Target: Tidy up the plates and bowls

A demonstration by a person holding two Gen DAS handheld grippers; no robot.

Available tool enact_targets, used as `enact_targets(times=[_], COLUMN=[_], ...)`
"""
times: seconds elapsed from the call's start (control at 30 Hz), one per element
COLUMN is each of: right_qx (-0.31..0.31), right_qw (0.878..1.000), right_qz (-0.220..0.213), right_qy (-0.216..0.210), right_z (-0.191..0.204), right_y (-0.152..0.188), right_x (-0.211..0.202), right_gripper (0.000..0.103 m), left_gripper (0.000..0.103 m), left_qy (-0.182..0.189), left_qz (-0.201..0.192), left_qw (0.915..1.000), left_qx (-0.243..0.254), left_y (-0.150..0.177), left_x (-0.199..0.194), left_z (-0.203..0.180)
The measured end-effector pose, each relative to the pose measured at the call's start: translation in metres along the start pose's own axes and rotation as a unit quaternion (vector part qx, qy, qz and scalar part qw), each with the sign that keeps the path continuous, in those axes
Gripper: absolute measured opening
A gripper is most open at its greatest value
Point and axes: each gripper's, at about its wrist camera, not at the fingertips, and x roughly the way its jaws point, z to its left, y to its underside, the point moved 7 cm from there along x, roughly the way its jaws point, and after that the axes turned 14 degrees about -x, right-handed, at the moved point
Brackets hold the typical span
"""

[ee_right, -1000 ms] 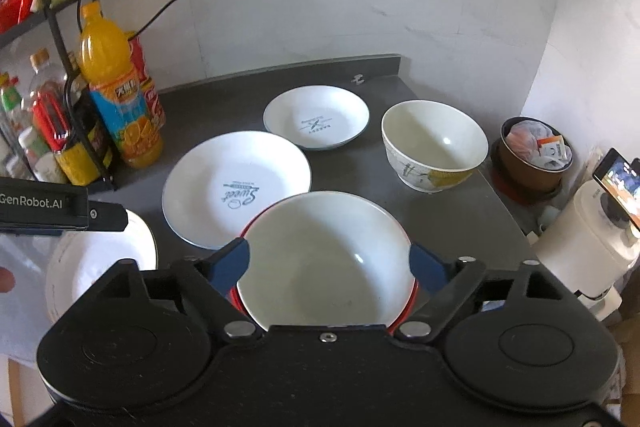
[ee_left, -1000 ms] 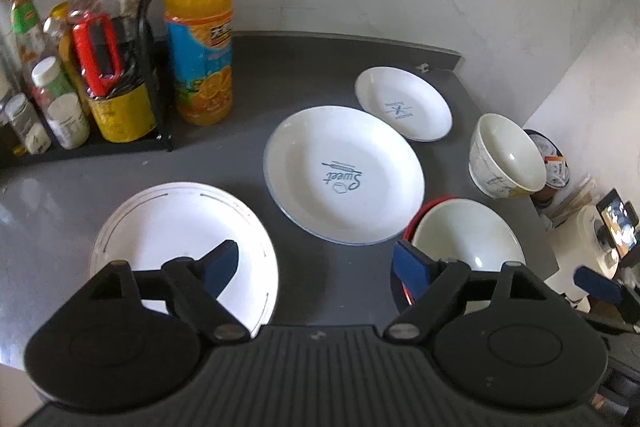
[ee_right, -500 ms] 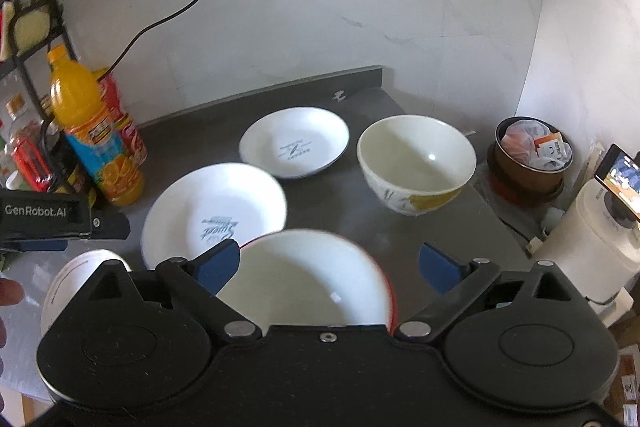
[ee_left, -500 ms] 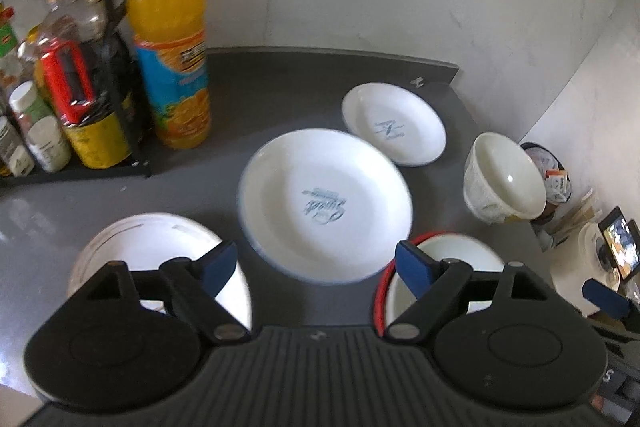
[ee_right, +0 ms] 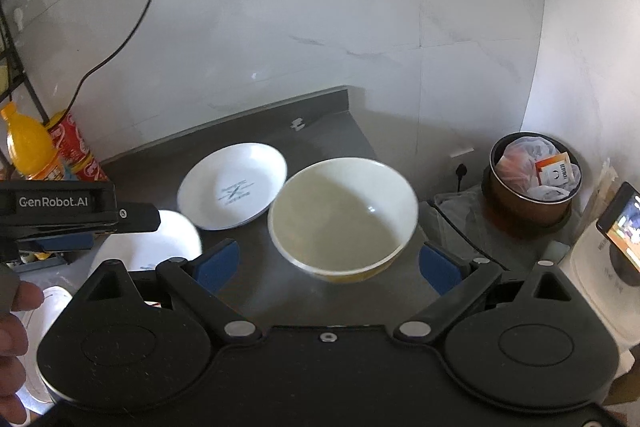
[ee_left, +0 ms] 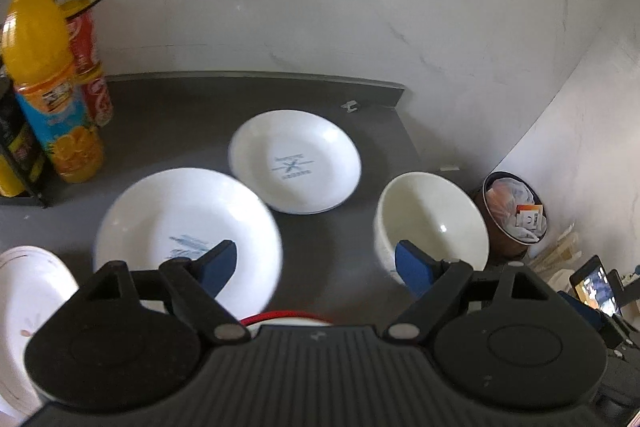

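Both grippers are spread wide with nothing in them. The left gripper hovers over the grey counter, big white plate at its 10 o'clock, smaller plate at 12, cream bowl at 2. The right gripper sits just short of that bowl, straight ahead at 12. A red-rimmed bowl peeks out beneath the left one.

Bare counter betw. large plate & cream bowl; bottles crowd left.
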Motion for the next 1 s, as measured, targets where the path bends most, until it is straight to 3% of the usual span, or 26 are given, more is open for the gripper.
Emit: enact_targets(times=[0.23,0.43,0.67,0.8,0.9,1.0], right_qx=[0.003,0.006,0.008,0.007,0.003,0.011], right_qw=[1.0,0.999,0.998,0.997,0.996,0.996], right_qz=[0.008,0.013,0.039,0.049,0.06,0.069], right_qy=[-0.016,-0.031,-0.051,-0.056,-0.06,-0.061], right_z=[-0.036,-0.056,-0.075,-0.08,-0.081,-0.082], right_y=[-0.001,-0.003,0.0,0.003,0.007,0.011], right_x=[0.021,0.038,0.066,0.082,0.093,0.1], right_gripper=[0.097,0.095,0.074,0.069,0.062,0.06], left_gripper=[0.085,0.085,0.082,0.079,0.066,0.06], left_qy=[-0.033,-0.037,-0.039,-0.04,-0.052,-0.06], left_qz=[0.011,0.017,0.023,0.03,0.035,0.045], left_qw=[0.9994,0.9992,0.9985,0.9981,0.9979,0.9969], left_qx=[-0.003,-0.003,-0.029,-0.036,-0.017,-0.023], left_y=[0.004,0.009,0.011,0.013,0.018,0.023], left_x=[0.027,0.053,0.08,0.097,0.112,0.124], left_z=[-0.025,-0.04,-0.05,-0.053,-0.055,-0.052])
